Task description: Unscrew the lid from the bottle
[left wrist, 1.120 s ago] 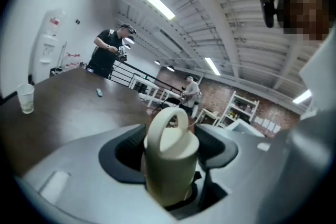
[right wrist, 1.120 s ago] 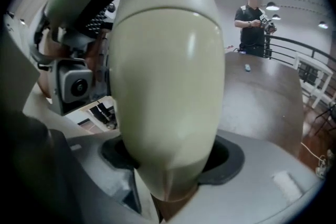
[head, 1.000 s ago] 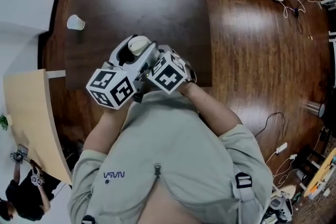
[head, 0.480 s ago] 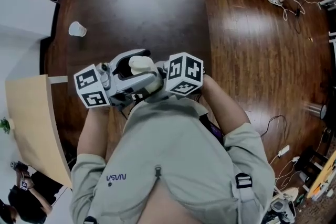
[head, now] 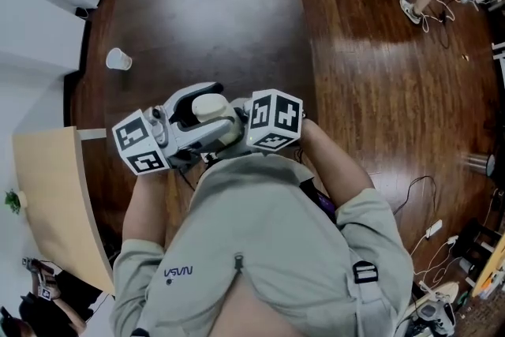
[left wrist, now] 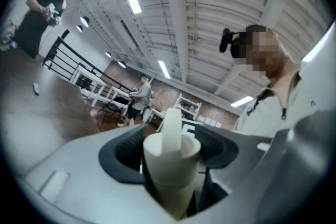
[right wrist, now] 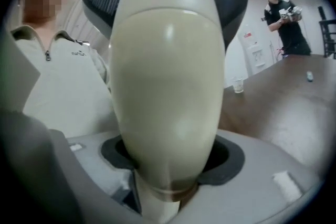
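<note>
The person is holding the cream bottle (right wrist: pixel 167 71) upright in the air, close in front of the chest and above the near edge of the dark wooden bench (head: pixel 221 20), not resting on it. The right claw (right wrist: pixel 170 150) is gripping the bottle's rounded body, which is filling the space between its dark pads. The left claw (left wrist: pixel 171 136) is clamping higher up, on the lid (left wrist: pixel 172 152). This narrow cream cap is sitting deep between the ribbed pads, whose outer ends are flaring wider than it, and a thin tab is standing up from its top.

The unscrewing itself appears to be just starting, with nothing visibly loosened yet. To do it well, the right claw should be locking the body while the left is rolling about the bottle's long axis. Both claws need lining up on that axis, since any sideways pull will be levering the lid rather than turning it. The smooth, egg-shaped body is likely to be slipping in the pads, so firm pressure there matters. With the lid held near the root of the pads, the grip may be skidding round it, so short strokes with regripping are probably safer.
</note>
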The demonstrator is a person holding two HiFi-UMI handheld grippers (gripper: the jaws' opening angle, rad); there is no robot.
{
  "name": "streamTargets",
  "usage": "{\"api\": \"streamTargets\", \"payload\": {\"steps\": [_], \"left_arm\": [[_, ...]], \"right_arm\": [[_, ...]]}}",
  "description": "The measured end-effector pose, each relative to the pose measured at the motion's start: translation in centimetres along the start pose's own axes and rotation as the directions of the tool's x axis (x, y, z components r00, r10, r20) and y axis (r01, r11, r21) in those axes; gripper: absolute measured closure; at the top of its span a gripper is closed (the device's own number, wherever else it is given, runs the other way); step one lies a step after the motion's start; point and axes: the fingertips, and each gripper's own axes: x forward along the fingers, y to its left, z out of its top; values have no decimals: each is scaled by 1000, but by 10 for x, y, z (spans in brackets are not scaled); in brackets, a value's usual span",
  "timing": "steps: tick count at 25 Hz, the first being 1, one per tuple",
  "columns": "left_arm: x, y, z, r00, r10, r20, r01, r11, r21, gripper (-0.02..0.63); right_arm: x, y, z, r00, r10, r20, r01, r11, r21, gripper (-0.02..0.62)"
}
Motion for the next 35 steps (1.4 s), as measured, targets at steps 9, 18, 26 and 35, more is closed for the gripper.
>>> {"api": "streamTargets", "payload": {"steps": [9, 18, 26, 35], "left_arm": [[-3, 36, 4, 892, 441, 101, -451, 886, 109, 302], [-3, 37, 2, 849, 511, 136, -528, 837, 144, 302], [-8, 9, 15, 938, 314, 148, -333, 933, 134, 272], [-26, -8, 25, 996, -13, 85, 10, 1000, 28, 219]], "right_arm": [[-11, -70, 4, 827, -562, 5, 560, 824, 81, 293], [-17, -81, 5, 738, -674, 20, 670, 737, 90, 293], [-9, -57, 8, 867, -494, 67, 487, 868, 96, 293], [-13, 36, 23, 981, 161, 105, -157, 987, -41, 293]]}}
